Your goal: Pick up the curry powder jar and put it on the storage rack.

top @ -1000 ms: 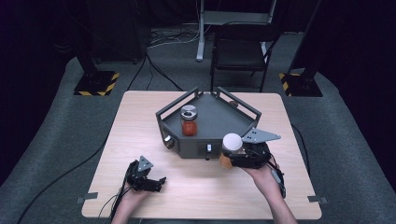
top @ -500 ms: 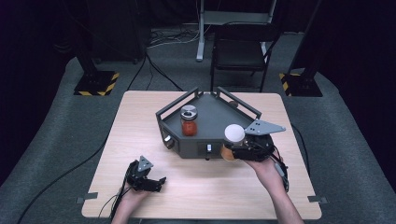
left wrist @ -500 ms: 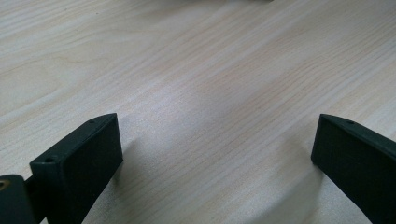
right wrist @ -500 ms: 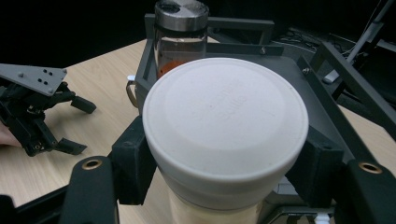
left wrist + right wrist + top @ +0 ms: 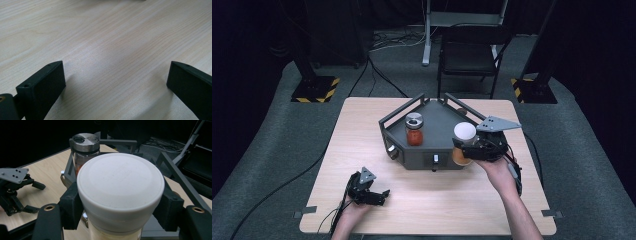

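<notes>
Now white-lidded jar (image 5: 120, 192) inside right hand-held gripper (image 5: 120, 206)

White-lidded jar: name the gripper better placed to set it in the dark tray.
Right. The right gripper already clamps the white-lidded jar at the dark tray; the left gripper sits open on the wooden table.

No legible text, label, brand or number was found. Faint embossing was noted on the white lid (image 5: 120, 187), too worn to be read. Yellow-and-black hazard stripes, without lettering, were recorded on the floor stand bases (image 5: 316, 91).
</notes>
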`<state>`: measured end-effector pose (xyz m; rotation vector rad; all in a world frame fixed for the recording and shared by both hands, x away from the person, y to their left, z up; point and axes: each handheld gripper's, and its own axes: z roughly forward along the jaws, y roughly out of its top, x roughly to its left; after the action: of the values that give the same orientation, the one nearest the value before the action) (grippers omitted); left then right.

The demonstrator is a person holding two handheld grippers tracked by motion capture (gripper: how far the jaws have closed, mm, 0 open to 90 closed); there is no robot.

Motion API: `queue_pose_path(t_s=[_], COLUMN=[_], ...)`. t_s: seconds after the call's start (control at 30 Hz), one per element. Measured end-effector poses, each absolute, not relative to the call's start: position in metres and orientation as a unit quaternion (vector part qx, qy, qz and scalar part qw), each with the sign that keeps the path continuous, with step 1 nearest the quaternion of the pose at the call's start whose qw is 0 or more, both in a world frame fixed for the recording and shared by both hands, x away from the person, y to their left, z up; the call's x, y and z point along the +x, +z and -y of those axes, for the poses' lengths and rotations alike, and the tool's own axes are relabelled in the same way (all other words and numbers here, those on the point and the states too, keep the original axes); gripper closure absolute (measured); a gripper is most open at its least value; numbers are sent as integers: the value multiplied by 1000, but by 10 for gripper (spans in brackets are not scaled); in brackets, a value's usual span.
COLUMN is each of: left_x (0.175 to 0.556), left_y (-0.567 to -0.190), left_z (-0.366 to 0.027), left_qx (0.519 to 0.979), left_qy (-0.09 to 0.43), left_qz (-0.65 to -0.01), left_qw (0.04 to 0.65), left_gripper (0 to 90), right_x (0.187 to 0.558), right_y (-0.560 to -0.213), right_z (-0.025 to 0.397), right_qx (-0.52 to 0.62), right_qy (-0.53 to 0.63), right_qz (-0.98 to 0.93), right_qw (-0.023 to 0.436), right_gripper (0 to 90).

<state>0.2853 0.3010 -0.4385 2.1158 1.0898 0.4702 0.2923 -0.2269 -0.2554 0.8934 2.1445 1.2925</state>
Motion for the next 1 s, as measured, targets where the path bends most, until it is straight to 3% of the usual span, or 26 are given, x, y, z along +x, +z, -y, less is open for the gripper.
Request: queue_pose_path(t_s=[1.0], left_x=[286], left_y=[-439], left_z=[-301], left_qx=[817], left_qy=[181], left_qz=[-420], left_qw=[350], left_gripper=[16], right_x=[337], right_y=[-242], right_z=[198], right_qx=[360], right_qy=[452], right_qz=[-770], right_qw=[271], right_gripper=[327])
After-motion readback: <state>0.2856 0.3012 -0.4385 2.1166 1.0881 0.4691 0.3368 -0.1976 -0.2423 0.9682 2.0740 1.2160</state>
